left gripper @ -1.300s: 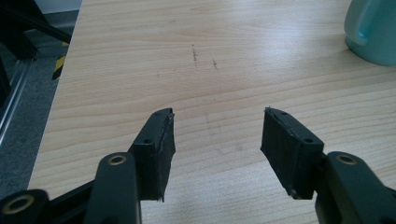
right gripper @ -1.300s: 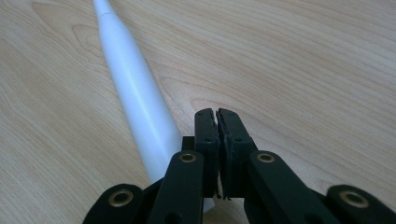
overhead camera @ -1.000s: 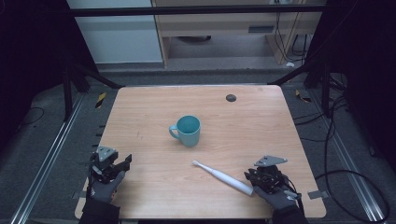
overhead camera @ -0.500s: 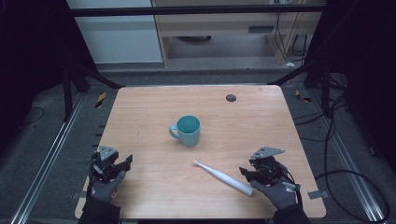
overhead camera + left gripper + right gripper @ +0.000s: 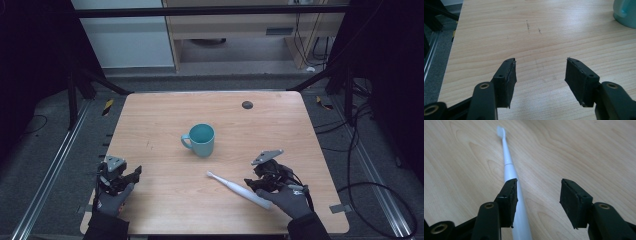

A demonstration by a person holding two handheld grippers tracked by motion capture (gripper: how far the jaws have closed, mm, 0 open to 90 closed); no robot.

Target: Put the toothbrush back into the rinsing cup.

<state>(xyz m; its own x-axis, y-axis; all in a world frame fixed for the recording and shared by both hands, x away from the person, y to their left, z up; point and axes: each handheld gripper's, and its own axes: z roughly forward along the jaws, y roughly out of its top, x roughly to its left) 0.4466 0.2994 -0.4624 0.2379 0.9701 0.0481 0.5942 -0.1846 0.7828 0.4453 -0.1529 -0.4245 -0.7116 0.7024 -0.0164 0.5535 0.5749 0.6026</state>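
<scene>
Right gripper (image 5: 537,195) spread wide beside the toothbrush (image 5: 510,172), handle under one jaw; needs centring before closing. Left gripper (image 5: 540,77) likewise apart, empty.

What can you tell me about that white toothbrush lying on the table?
The toothbrush is white, plastic-looking and electric in style: a thick handle narrowing to a slim neck with a small bristle head. It lies flat on the wooden table, head pointing toward the teal mug, apart from it. The right tool hangs open over its handle, not gripping.

Toothbrush (image 5: 510,172) handle partly hidden behind 1 jaw, cut off below — mug (image 5: 626,12) cropped at corner
</scene>
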